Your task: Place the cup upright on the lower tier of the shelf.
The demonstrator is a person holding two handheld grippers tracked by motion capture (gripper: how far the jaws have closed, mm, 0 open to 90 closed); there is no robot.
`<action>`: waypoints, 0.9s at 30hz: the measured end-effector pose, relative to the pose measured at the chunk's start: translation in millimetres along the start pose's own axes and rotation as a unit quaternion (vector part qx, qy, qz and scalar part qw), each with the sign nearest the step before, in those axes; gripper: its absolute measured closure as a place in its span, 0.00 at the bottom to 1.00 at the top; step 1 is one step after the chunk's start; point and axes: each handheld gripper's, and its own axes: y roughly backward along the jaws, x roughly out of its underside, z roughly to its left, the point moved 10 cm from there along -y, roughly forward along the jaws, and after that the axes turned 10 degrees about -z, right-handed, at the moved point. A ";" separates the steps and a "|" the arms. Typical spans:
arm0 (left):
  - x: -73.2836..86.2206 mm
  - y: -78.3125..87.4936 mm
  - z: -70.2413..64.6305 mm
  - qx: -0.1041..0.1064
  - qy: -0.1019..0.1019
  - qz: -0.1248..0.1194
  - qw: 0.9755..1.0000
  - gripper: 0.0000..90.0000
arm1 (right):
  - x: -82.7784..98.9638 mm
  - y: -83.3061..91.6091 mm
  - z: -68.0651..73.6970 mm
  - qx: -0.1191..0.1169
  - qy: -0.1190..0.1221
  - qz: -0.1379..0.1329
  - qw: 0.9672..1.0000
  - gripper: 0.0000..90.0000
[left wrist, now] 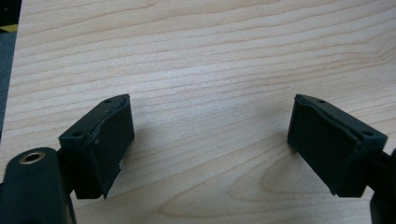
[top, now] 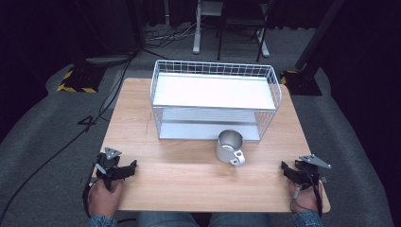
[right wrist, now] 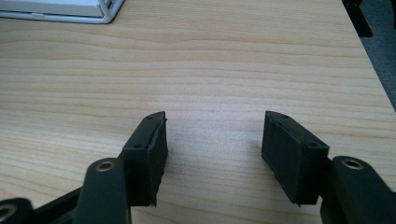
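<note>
A silver metal mug (top: 230, 147) stands upright on the wooden table (top: 189, 175), its handle toward the front right, just in front of a white wire rack (top: 215, 97) with two shelves. My left gripper (top: 134, 165) rests at the table's front left corner, held by a hand. Its jaws stand wide apart over bare wood, with nothing between the left gripper's (left wrist: 210, 126) pads. My right gripper (top: 283, 166) sits at the front right corner, also in a hand. The right gripper (right wrist: 214, 135) is open and empty, over bare table.
The rack's white base corner (right wrist: 70, 11) shows at the top left of the right gripper view. Grey carpet, black cables (top: 61, 146) and stand bases surround the table. A chair and desk legs (top: 231, 28) stand behind it.
</note>
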 end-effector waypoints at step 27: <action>0.0 0.0 0.0 0.000 0.000 0.000 1.000 0.17 | -14.7 7.2 13.0 -0.026 -0.010 0.002 1.000 0.51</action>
